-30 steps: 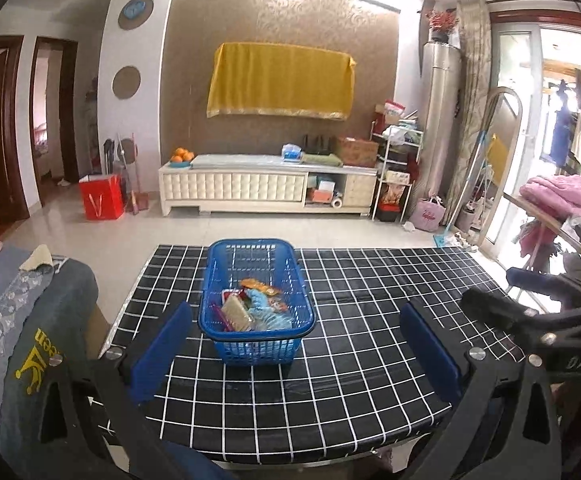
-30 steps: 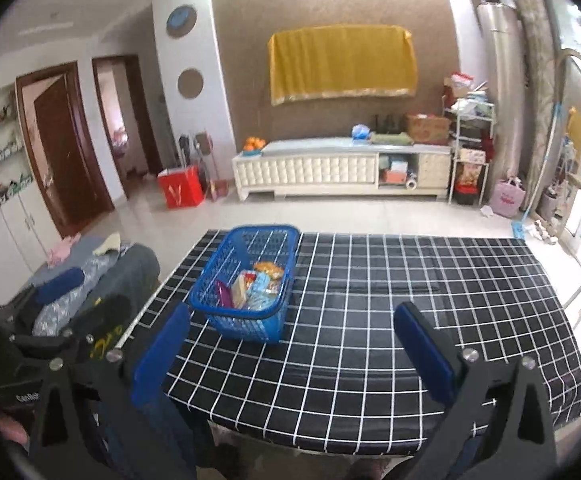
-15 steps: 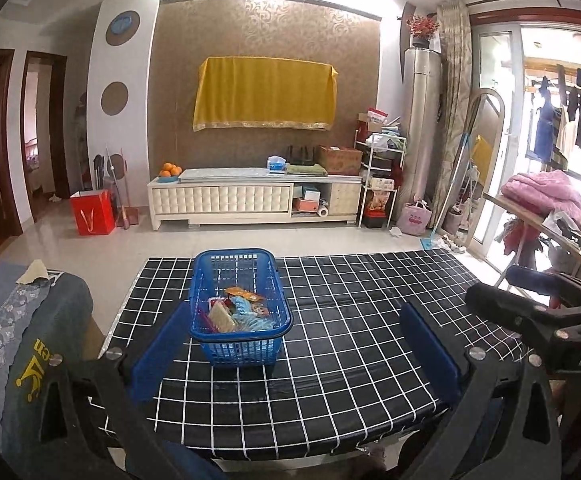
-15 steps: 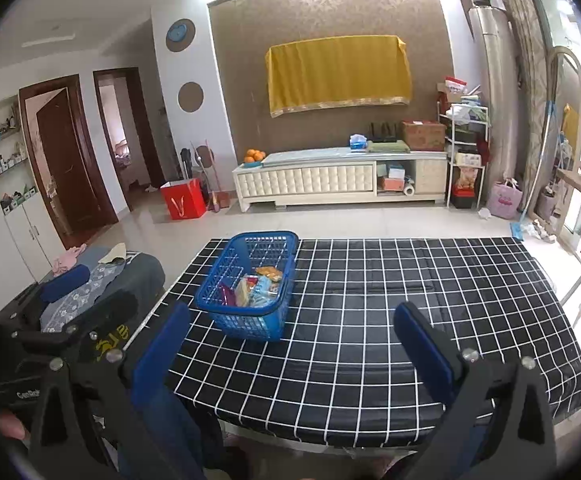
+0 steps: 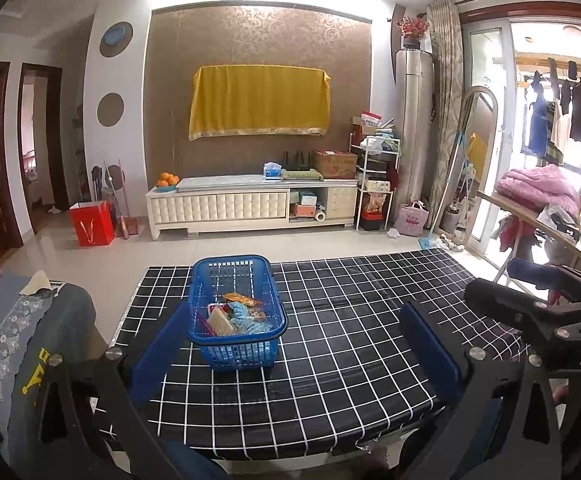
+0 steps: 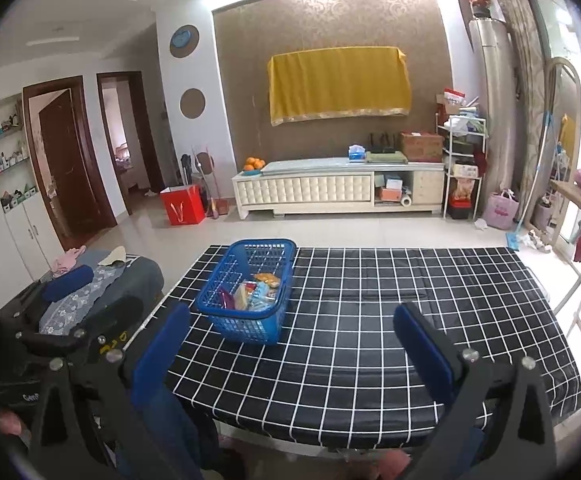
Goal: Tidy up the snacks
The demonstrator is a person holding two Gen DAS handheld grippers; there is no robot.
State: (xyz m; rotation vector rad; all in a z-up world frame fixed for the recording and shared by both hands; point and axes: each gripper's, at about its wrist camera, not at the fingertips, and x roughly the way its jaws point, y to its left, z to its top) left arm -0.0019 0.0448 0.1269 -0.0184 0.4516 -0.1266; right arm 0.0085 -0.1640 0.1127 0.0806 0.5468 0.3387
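Observation:
A blue plastic basket (image 5: 235, 354) (image 6: 246, 328) stands on the left part of the black checked table (image 5: 350, 340) (image 6: 370, 320). Several snack packets (image 5: 236, 314) (image 6: 256, 290) lie inside it. My left gripper (image 5: 294, 350) is open and held back over the table's near edge, with nothing between its blue fingers. My right gripper (image 6: 290, 346) is open too, equally far back and empty. The basket sits ahead and left of both. The right gripper's black body (image 5: 530, 312) shows at the right of the left wrist view.
A chair draped with grey clothing (image 5: 22, 340) (image 6: 102, 280) stands at the table's left. Beyond the table lie tiled floor, a white TV cabinet (image 5: 250, 208), a red bag (image 5: 92, 224) and a shelf rack (image 5: 374, 184). A drying rack with pink bedding (image 5: 538, 192) is on the right.
Both grippers have pulled back and up from the table, so the basket looks smaller and farther off. Both stay open and empty.

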